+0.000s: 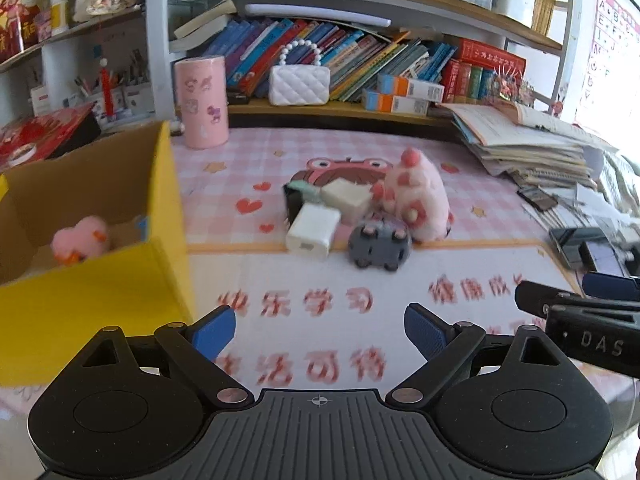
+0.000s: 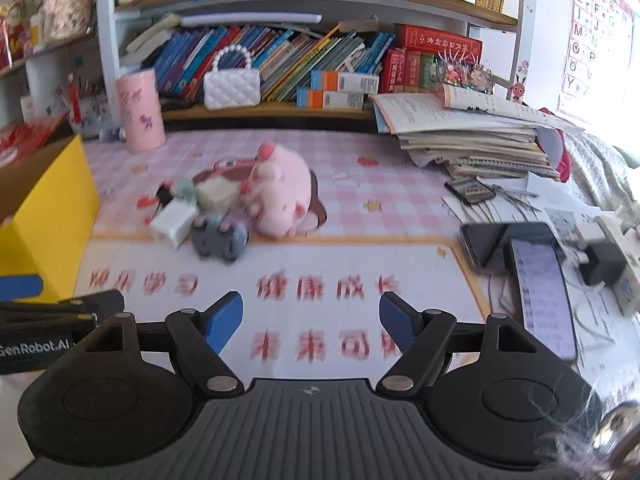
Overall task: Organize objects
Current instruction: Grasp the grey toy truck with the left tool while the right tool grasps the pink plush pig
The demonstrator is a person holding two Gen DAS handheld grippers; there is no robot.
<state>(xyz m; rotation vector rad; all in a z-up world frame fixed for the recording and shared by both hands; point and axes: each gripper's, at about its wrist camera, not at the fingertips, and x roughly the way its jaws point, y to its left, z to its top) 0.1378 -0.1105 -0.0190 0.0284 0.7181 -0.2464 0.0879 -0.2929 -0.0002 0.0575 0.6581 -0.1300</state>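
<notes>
A pile lies mid-desk: a pink spotted plush point(image 1: 416, 196) point(image 2: 280, 196), a grey toy car point(image 1: 378, 244) point(image 2: 218, 238), a white charger block point(image 1: 314, 230) point(image 2: 170, 222), a cream block point(image 1: 348, 196) and a black item with a green piece point(image 1: 298, 196). A yellow cardboard box point(image 1: 120, 280) point(image 2: 48, 216) stands at the left with a small pink plush point(image 1: 80, 240) inside. My left gripper point(image 1: 320, 330) is open and empty, well short of the pile. My right gripper point(image 2: 310, 318) is open and empty, also short of the pile.
A pink cylinder point(image 1: 202, 102) stands at the back. A white handbag point(image 1: 298, 84) and books fill the shelf. A stack of papers point(image 2: 472, 140), phones point(image 2: 540, 292) and a power strip point(image 2: 612, 256) crowd the right side.
</notes>
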